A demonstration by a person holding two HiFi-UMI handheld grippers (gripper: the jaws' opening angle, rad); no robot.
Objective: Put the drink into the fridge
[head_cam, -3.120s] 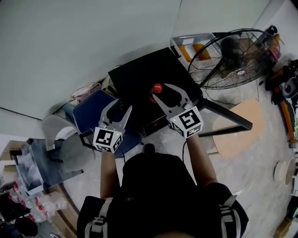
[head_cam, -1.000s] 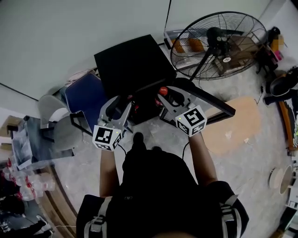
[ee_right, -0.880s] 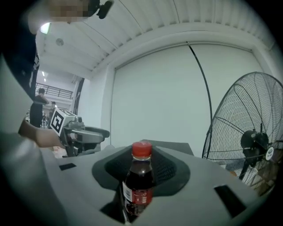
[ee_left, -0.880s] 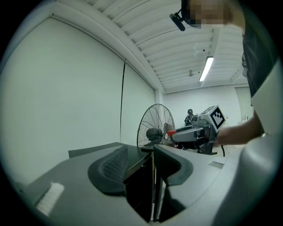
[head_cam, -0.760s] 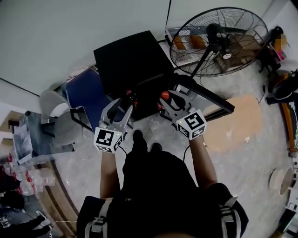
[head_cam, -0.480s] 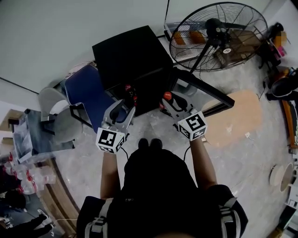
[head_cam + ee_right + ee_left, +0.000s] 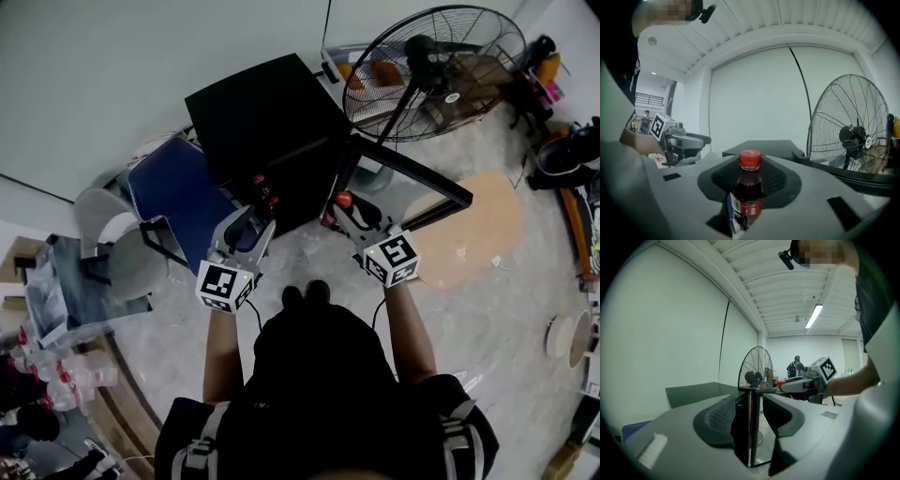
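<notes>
A dark cola bottle (image 7: 749, 194) with a red cap (image 7: 344, 199) stands upright between the jaws of my right gripper (image 7: 350, 208), which is shut on it. The black fridge (image 7: 265, 117) sits low on the floor ahead, its door (image 7: 405, 174) swung open to the right. Small red items (image 7: 257, 179) show in its open front. My left gripper (image 7: 251, 219) hovers before the fridge's left front, open, with nothing between its jaws. In the left gripper view the fridge's front edge (image 7: 751, 427) shows through the gap. The right gripper holds the bottle just outside the opening.
A large floor fan (image 7: 427, 61) stands right of the fridge, behind the open door. A blue chair (image 7: 173, 197) and a grey chair (image 7: 112, 251) are on the left. A round wooden board (image 7: 469, 230) lies on the floor at right. My feet (image 7: 306, 294) are near the fridge.
Both grippers have come a little back from the fridge front and toward my body. The bottle has stayed in the right gripper. The door stays open.
</notes>
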